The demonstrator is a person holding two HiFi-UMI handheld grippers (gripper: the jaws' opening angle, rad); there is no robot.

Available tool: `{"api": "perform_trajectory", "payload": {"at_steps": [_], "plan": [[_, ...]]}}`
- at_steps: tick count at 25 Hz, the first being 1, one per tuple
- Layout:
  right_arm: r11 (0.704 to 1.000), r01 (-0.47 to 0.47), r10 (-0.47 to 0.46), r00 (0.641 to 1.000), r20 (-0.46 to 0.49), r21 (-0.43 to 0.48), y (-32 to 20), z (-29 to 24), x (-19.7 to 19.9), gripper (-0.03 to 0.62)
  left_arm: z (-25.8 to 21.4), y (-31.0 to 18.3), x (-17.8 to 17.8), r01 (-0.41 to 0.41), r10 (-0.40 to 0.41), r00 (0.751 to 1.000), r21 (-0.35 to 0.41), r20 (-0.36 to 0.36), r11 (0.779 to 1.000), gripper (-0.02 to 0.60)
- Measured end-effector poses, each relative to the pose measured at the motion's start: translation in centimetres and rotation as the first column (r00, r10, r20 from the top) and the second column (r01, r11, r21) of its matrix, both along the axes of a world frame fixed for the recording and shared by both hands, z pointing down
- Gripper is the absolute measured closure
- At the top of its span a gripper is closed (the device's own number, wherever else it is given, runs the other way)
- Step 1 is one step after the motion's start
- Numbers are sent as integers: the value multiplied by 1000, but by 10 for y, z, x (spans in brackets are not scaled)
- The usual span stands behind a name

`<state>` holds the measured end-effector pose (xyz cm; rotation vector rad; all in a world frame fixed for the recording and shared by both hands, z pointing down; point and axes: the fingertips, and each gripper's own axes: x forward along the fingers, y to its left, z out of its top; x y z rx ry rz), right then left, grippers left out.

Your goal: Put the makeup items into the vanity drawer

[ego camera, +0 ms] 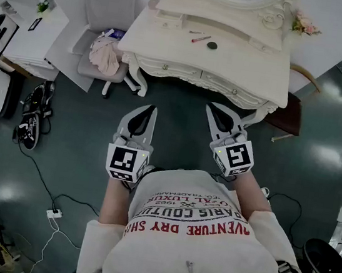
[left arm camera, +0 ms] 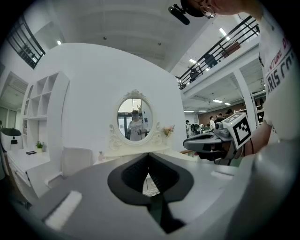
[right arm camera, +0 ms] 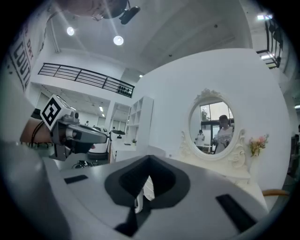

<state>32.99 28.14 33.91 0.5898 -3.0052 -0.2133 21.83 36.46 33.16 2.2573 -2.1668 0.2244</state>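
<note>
The white vanity [ego camera: 251, 62] stands ahead of me with its front drawers [ego camera: 227, 84] closed. On its top lie a slim red makeup stick [ego camera: 201, 39], a dark round compact [ego camera: 213, 45] and a small thin item [ego camera: 194, 32]. My left gripper [ego camera: 153, 108] and right gripper [ego camera: 210, 106] hover side by side over the floor, short of the vanity, both shut and holding nothing. The left gripper view shows the left gripper [left arm camera: 149, 155] aimed at the oval mirror [left arm camera: 135, 118]. The right gripper view shows the right gripper [right arm camera: 149, 159] aimed likewise at the mirror [right arm camera: 213, 123].
A grey chair [ego camera: 110, 10] with clothes on it stands left of the vanity. A brown stool [ego camera: 291, 109] sits at its right. Pink flowers [ego camera: 303, 24] and a small bottle [ego camera: 153, 1] are on the vanity. Cables and a power strip [ego camera: 54, 213] lie on the floor at left.
</note>
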Motion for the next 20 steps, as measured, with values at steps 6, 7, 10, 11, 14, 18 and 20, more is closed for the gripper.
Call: {"api": "perform_trajectory", "payload": {"at_steps": [6,7,10,11,14,18,20], "plan": [[1000,8,-8,1000,-5,-9,-4,5,2,586,-1,-6,4,-6,6,1000,3,1,1000,571],[1000,8,-8,1000,-6,-10,-5,5,2,586,-1,-7,4,-7,7,1000,4,0,1000,571],[1000,12,-12,1000,-5,-14,-7,5,1,586,-1,-10,3,-6,6,1000,3,-3,1000,571],[1000,12,-13,1000,-5,-17,-9,5,1,586,-1,-11,3,-6,6,1000,2,-3,1000,571],[1000,10,-10,1000,-4,-20,-12,6,3,586,0,-15,3,-6,6,1000,-1,-6,1000,571],[999,18,-18,1000,4,-32,-15,10,5,586,3,-20,5,-10,9,1000,-10,-10,1000,571],[999,18,-18,1000,3,-46,-19,13,5,585,5,-24,5,-10,10,1000,-15,-11,1000,571]]}}
